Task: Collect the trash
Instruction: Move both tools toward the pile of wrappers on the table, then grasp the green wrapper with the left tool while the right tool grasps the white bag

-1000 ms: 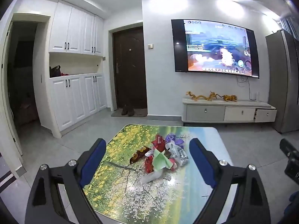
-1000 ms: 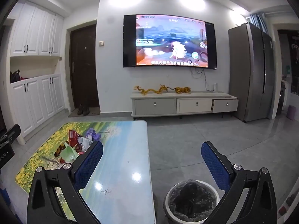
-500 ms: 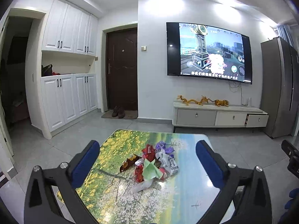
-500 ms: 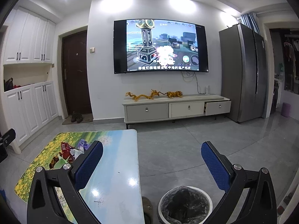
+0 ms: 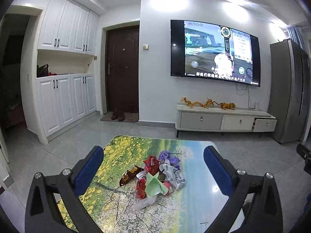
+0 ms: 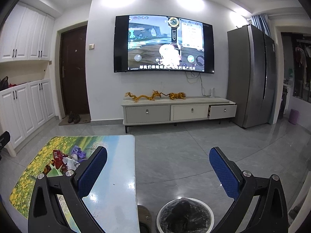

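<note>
A pile of crumpled wrappers (image 5: 155, 176), red, green, purple, brown and clear, lies on the low table (image 5: 198, 209) with a flower-landscape print. My left gripper (image 5: 153, 170) is open and empty, held above the table's near side with the pile framed between its blue pads. My right gripper (image 6: 158, 169) is open and empty, over the table's right edge and the floor. The pile shows at the left in the right wrist view (image 6: 66, 162). A round white bin (image 6: 184, 215) with a black liner stands on the floor below the right gripper.
A slipper (image 6: 144, 218) lies on the floor between the table (image 6: 116, 194) and the bin. Grey tiled floor lies beyond. A TV cabinet (image 6: 175, 110) with one drawer ajar, a fridge (image 6: 252, 75), white cupboards (image 5: 64, 97) and a dark door (image 5: 122, 69) line the walls.
Both grippers have tilted upward and drawn slightly back; the pile and bin sit lower in view. Both stay open.
</note>
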Demonstrator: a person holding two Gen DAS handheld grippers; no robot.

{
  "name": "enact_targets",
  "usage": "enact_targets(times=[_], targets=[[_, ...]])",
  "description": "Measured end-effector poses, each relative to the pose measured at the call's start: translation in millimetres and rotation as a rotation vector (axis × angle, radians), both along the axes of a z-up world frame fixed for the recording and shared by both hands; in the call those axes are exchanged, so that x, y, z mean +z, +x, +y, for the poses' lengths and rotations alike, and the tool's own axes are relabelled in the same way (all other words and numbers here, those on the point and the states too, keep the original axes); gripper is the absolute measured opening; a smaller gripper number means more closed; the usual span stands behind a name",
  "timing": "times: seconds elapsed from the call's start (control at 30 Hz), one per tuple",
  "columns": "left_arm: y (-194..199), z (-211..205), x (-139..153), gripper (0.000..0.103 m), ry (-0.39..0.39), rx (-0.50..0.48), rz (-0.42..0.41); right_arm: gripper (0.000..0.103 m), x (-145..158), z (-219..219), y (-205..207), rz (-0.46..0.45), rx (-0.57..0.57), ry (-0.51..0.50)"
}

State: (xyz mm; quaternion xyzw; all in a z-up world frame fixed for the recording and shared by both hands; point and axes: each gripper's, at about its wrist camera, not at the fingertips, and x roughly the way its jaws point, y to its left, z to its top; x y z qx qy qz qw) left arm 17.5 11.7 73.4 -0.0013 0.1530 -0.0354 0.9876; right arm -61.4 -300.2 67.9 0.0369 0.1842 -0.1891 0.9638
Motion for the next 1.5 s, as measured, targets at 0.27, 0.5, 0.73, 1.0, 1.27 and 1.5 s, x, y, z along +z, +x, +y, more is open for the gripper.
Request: enact_targets(times=[0.27, 0.5, 0.73, 1.0, 1.27, 1.5], targets=[[38.0, 23.0, -22.7, 0.103, 0.015, 0.035, 0.072, 0.103, -18.0, 2.2, 36.7, 0.057, 0.051, 0.004], [68.2, 41.7, -46.1, 0.103, 0.028, 0.034, 0.134, 0.103, -44.3, -1.8, 73.7, 0.112, 0.092, 0.051], [88.8, 55.3, -89.2, 0.103, -0.002, -0.075, 0.279, 0.103, -82.2, 11.9, 112.4, 0.19, 0.234, 0.11], [119.0, 45.0, -132.1, 0.092, -0.007, -0.19, 0.411, 0.098, -131.6, 44.9, 174.8, 0.309, 0.422, 0.201], [167.3, 24.8, -156.7, 0.063, 0.008, -0.299, 0.493, 0.073, -166.0, 88.7, 237.9, 0.399, 0.636, 0.298], [183.1, 16.2, -172.0, 0.041, 0.029, -0.354, 0.544, 0.058, -190.0, 119.0, 284.7, 0.458, 0.776, 0.384]])
